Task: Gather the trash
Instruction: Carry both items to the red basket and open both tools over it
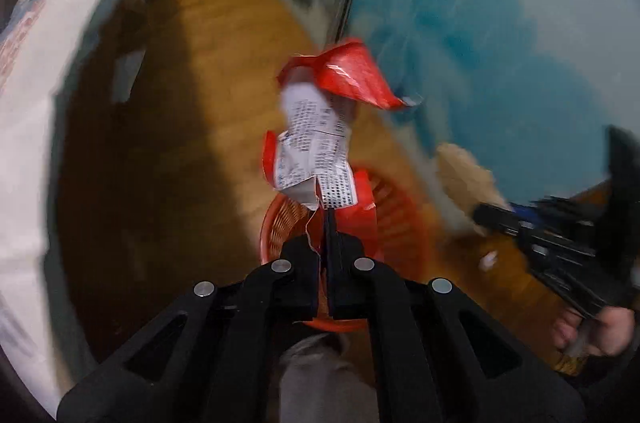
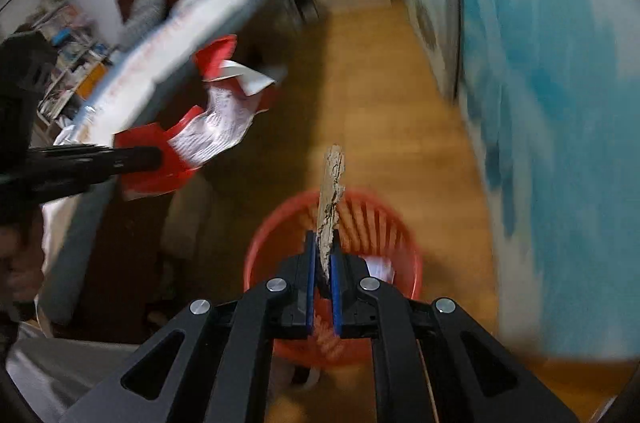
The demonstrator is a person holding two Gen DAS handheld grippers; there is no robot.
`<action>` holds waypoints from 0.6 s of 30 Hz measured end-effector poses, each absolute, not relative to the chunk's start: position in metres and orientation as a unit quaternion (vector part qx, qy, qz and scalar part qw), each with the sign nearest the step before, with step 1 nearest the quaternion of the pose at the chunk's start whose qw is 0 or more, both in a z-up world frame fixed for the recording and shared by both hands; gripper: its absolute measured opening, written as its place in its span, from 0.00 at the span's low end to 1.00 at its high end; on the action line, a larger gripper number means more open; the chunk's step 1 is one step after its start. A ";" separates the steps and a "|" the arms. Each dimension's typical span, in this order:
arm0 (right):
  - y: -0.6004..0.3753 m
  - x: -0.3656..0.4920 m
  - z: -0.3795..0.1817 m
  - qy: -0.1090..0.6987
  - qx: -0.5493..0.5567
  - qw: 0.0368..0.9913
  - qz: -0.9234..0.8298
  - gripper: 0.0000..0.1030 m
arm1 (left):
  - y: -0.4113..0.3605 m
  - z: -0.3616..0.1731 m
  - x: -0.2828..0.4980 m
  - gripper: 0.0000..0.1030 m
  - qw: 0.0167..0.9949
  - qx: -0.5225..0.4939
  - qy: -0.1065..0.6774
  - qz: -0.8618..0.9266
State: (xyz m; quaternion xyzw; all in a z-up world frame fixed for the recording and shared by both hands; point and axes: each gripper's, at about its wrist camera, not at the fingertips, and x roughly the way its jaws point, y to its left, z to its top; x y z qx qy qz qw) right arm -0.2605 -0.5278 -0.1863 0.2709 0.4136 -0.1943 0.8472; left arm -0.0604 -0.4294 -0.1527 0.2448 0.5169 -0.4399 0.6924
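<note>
Red wrapper [image 1: 320, 127] is pinched tight in the left gripper [image 1: 327, 223], hanging over the red basket [image 2: 408, 255] on the wood floor [image 2: 380, 111]. Right gripper [image 2: 323, 243] fingers are clamped on a cardboard scrap [image 2: 330, 191] above the same basket.

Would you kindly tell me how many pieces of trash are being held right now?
2: a red wrapper in the left claw, and a torn cardboard strip in the right claw, above the red basket. Basket contents are partly hidden.
</note>
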 end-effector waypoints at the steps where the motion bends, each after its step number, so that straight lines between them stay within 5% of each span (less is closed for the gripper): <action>1: -0.528 -0.261 -0.199 0.425 0.278 0.840 -0.190 0.07 | -0.435 -0.173 -0.059 0.02 0.679 0.250 0.538 -0.433; 12: -0.514 -0.213 -0.250 0.472 0.302 0.810 -0.172 0.09 | -0.460 -0.221 -0.053 0.02 0.632 0.283 0.582 -0.425; 13: -0.515 -0.214 -0.248 0.469 0.299 0.811 -0.179 0.12 | -0.453 -0.222 -0.059 0.03 0.635 0.284 0.580 -0.424; 15: -0.513 -0.216 -0.254 0.464 0.303 0.811 -0.188 0.37 | -0.443 -0.220 -0.064 0.07 0.640 0.286 0.574 -0.422; 16: -0.513 -0.215 -0.253 0.460 0.304 0.812 -0.192 0.62 | -0.443 -0.219 -0.063 0.19 0.641 0.287 0.575 -0.419; 17: -0.516 -0.219 -0.249 0.451 0.305 0.814 -0.203 0.69 | -0.440 -0.215 -0.064 0.47 0.644 0.286 0.575 -0.416; 18: -0.521 -0.222 -0.246 0.443 0.310 0.815 -0.212 0.69 | -0.437 -0.212 -0.062 0.60 0.650 0.283 0.572 -0.412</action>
